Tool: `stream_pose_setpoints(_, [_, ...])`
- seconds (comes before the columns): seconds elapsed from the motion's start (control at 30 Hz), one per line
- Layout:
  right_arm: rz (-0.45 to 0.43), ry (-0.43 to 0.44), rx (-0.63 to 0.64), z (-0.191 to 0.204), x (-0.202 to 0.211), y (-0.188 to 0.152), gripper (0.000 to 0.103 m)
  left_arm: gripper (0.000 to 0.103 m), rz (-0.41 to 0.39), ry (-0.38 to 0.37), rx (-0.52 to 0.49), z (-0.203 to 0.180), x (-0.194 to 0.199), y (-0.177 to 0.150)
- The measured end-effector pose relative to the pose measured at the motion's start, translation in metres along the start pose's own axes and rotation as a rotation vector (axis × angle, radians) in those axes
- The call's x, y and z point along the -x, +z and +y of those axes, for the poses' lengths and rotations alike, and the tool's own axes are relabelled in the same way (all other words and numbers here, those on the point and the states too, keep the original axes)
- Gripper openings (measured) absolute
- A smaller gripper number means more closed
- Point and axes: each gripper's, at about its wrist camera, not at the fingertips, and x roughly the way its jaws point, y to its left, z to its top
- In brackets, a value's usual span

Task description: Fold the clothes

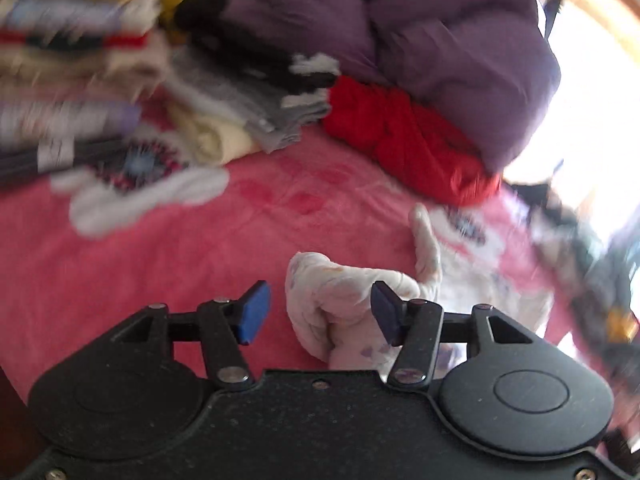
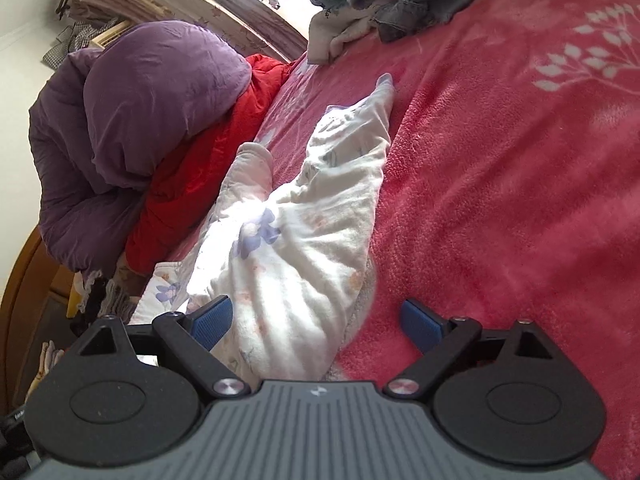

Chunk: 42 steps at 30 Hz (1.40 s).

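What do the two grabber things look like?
Both are black with blue ribbed pads on their fingers and round discs at each side. The left gripper has a speckled black body. The right gripper has a grey ribbed body with a small white mark.

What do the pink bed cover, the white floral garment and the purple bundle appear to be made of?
Pink bed cover: looks like plush fleece, matte, with a fuzzy nap visible in the right wrist view. White floral garment: thin, soft woven fabric, probably cotton, judging by its fine crumpled wrinkles and printed flowers. Purple bundle: puffy, padded cloth, likely a quilt or down coat; smooth, slightly crinkled shell. Which one cannot be told.
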Motion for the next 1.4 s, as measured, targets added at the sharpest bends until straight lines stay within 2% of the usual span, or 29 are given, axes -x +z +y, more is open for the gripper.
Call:
stream_pose_setpoints(0.17, [0.008, 0.062, -0.050, -0.003, -0.010, -0.003, 0.076, 0.057, 0.054, -0.043, 0.246, 0.036, -0.022, -0.001])
stream_pose_setpoints(0.3, [-0.013, 0.085, -0.081, -0.006, -0.015, -0.004, 0.070, 0.057, 0.073, -0.067, 0.268, 0.045, -0.039, -0.009])
stream_pose_setpoints(0.43, [-0.031, 0.117, -0.124, -0.008, -0.024, -0.003, 0.062, 0.055, 0.075, -0.067, 0.161, 0.035, -0.052, -0.014])
stream_pose_setpoints(0.5, [-0.031, 0.108, -0.125, -0.008, -0.027, -0.003, 0.050, 0.055, 0.057, -0.094, 0.086, 0.025, -0.059, -0.014])
stream_pose_setpoints(0.57, [-0.038, 0.089, -0.116, -0.007, -0.029, -0.004, 0.044, 0.045, 0.029, -0.105, -0.004, 0.016, -0.065, -0.015])
stream_pose_setpoints(0.6, [-0.042, 0.087, -0.109, -0.007, -0.029, -0.004, 0.040, 0.033, 0.022, -0.100, -0.048, 0.013, -0.069, -0.016])
stream_pose_setpoints(0.67, [-0.048, 0.085, -0.090, -0.005, -0.029, -0.004, 0.032, 0.022, 0.010, -0.077, -0.116, 0.009, -0.071, -0.019])
stream_pose_setpoints(0.7, [-0.054, 0.084, -0.078, -0.004, -0.027, -0.004, 0.028, 0.010, 0.005, -0.078, -0.133, 0.010, -0.070, -0.019])
stream_pose_setpoints(0.8, [-0.089, 0.085, -0.044, 0.002, -0.022, -0.005, 0.021, 0.008, -0.028, -0.098, -0.145, 0.011, -0.062, -0.014])
stream_pose_setpoints(0.9, [-0.132, 0.102, -0.011, 0.009, -0.009, -0.005, 0.019, 0.007, -0.066, -0.107, -0.190, 0.007, -0.048, -0.010])
stream_pose_setpoints(1.1, [-0.187, 0.090, 0.002, 0.010, 0.026, -0.009, 0.018, 0.007, -0.158, -0.028, -0.434, -0.016, -0.011, -0.005])
stream_pose_setpoints(1.4, [-0.249, 0.049, -0.007, 0.005, 0.081, -0.027, 0.016, 0.007, -0.132, -0.059, -0.531, -0.019, 0.031, 0.006])
